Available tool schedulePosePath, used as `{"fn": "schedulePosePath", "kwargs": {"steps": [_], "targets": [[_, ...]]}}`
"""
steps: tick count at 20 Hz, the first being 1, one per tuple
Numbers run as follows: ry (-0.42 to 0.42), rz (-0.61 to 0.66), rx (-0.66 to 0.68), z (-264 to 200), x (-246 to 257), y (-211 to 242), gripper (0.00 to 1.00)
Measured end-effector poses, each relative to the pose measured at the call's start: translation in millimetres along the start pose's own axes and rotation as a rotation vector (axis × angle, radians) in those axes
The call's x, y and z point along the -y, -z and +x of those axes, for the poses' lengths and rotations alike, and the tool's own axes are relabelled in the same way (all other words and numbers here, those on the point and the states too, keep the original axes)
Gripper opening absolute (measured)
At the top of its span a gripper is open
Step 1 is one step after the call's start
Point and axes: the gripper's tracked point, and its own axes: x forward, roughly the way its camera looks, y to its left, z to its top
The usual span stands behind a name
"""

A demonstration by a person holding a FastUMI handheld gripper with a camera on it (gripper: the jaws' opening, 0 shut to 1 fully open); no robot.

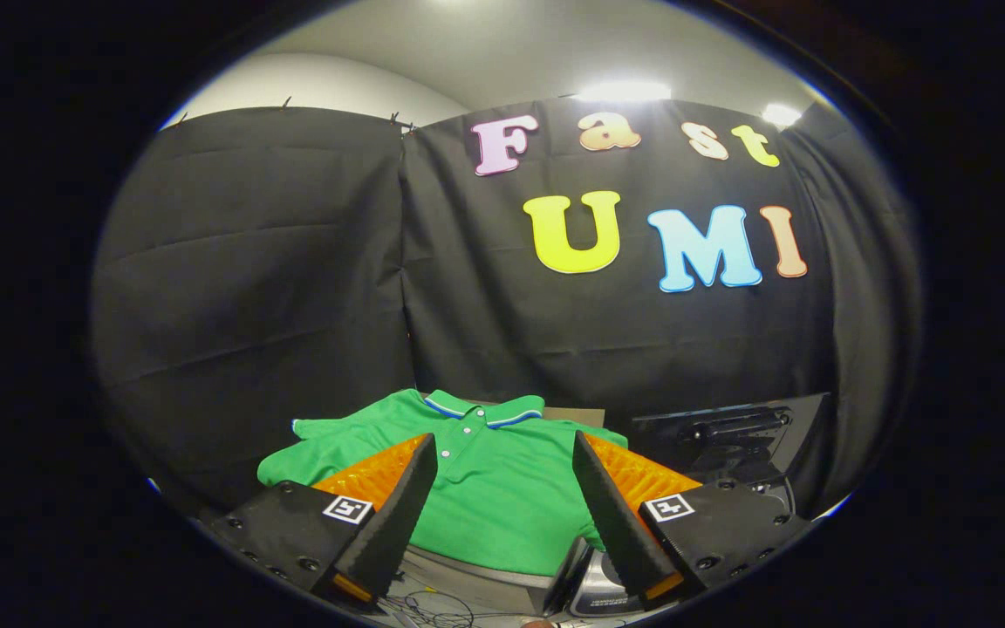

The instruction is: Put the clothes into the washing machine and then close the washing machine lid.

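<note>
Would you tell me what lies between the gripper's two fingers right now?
In the gripper view, the open gripper frames the green polo shirt, lying flat just ahead; neither finger touches it.

Single fisheye camera riding on the tool (504, 453), facing forward and level along its spread fingers at lower centre, close above a green shirt (485, 497), black booth wall (293, 288) near behind.

Green polo shirt (502, 497) lies spread flat, collar at the far side, on a raised surface (485, 577) whose pale front edge shows just below the shirt hem.
</note>
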Motion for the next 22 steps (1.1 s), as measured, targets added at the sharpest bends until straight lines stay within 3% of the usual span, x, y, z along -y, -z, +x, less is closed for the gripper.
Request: {"fn": "schedulePosePath", "kwargs": {"steps": [12,22], "targets": [[-0.04,0.0,-0.252,84.6,-66.0,39.2,0.98],[0.003,-0.076,-0.42,131.3,-72.5,64.1,0.98]]}}
